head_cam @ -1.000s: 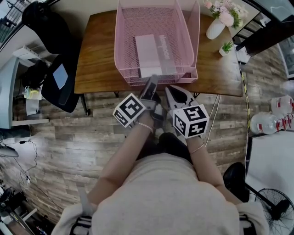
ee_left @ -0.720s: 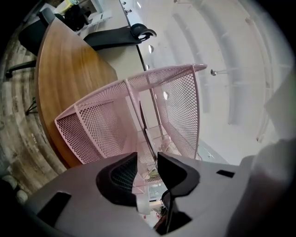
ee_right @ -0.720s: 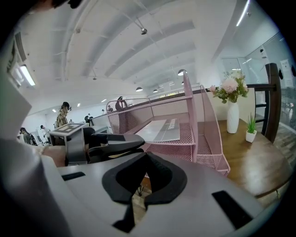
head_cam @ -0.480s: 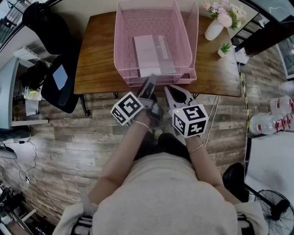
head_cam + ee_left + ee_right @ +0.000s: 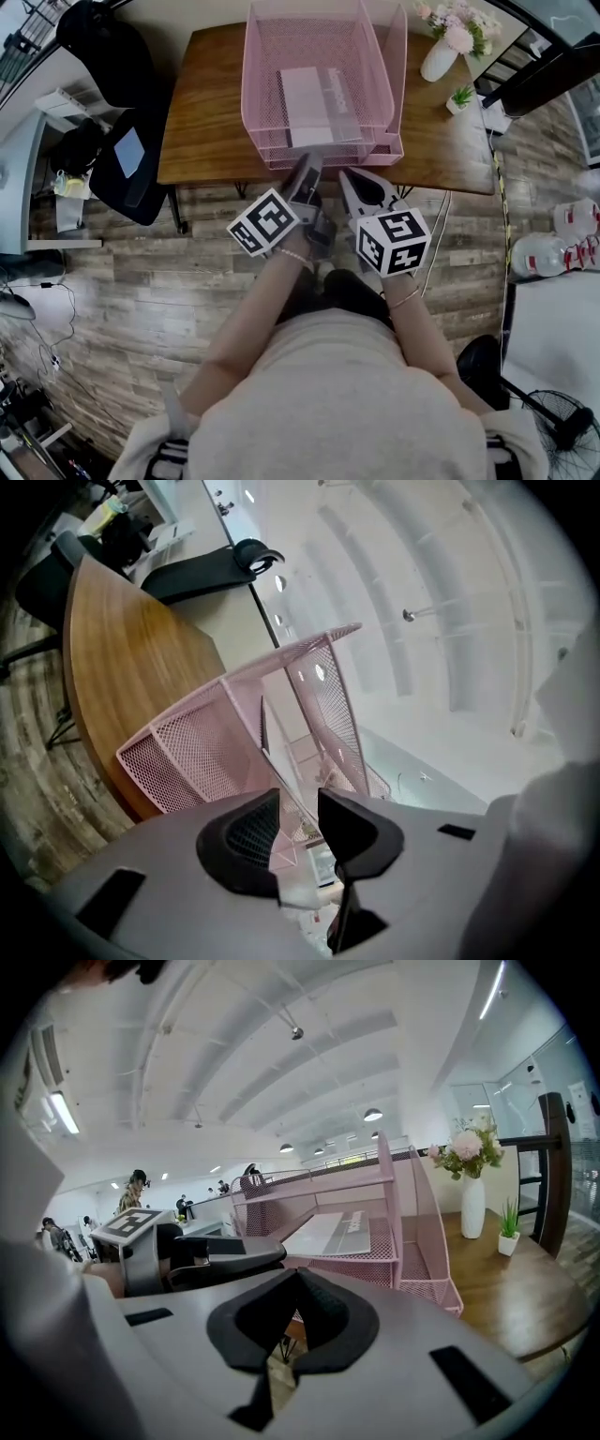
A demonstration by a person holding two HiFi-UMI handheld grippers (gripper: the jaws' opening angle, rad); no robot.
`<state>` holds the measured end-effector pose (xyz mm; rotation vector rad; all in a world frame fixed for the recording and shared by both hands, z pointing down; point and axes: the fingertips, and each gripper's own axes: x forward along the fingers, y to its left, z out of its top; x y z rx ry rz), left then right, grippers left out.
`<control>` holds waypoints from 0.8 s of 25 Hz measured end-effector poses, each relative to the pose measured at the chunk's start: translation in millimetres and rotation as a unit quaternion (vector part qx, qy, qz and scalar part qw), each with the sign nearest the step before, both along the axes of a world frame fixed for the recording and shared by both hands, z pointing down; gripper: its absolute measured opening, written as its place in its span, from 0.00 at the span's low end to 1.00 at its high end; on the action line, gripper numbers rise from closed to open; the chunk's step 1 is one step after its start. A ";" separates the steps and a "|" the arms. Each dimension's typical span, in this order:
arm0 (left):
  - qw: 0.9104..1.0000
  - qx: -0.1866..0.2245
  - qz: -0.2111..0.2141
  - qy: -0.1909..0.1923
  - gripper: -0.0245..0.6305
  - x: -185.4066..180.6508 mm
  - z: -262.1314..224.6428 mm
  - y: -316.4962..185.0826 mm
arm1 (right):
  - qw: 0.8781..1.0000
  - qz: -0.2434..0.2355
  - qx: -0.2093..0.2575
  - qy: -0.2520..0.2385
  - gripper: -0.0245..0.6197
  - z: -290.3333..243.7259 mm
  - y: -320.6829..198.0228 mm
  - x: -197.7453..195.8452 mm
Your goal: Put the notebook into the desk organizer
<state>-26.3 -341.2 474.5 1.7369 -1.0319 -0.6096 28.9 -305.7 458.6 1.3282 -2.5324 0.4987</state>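
A grey-and-white notebook point(image 5: 319, 92) lies flat in the top tray of the pink mesh desk organizer point(image 5: 258, 94) on the wooden table point(image 5: 202, 112). It also shows in the right gripper view as the notebook point(image 5: 333, 1232) inside the organizer point(image 5: 412, 1204). My left gripper point(image 5: 309, 167) points level at the organizer's front edge point(image 5: 187, 742). The left gripper point(image 5: 300, 803) is open; its jaws have just been closing, with nothing between them. My right gripper point(image 5: 349, 178) hangs just right of it, off the table's front edge. The right gripper point(image 5: 298, 1279) is shut and empty.
A white vase of flowers point(image 5: 439, 56) and a small potted plant point(image 5: 461, 97) stand right of the organizer. A black chair point(image 5: 127, 169) sits left of the table. Water bottles point(image 5: 553, 244) lie on the floor at the right.
The left gripper has shifted and rolled a little at the organizer's front edge. The notebook has stayed in the top tray. The right gripper has kept still.
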 end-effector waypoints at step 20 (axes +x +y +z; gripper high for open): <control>0.917 0.182 0.086 -0.344 0.07 15.5 -66.3 59.4 | 0.997 -0.024 0.066 -0.011 0.05 -62.3 29.9 2.6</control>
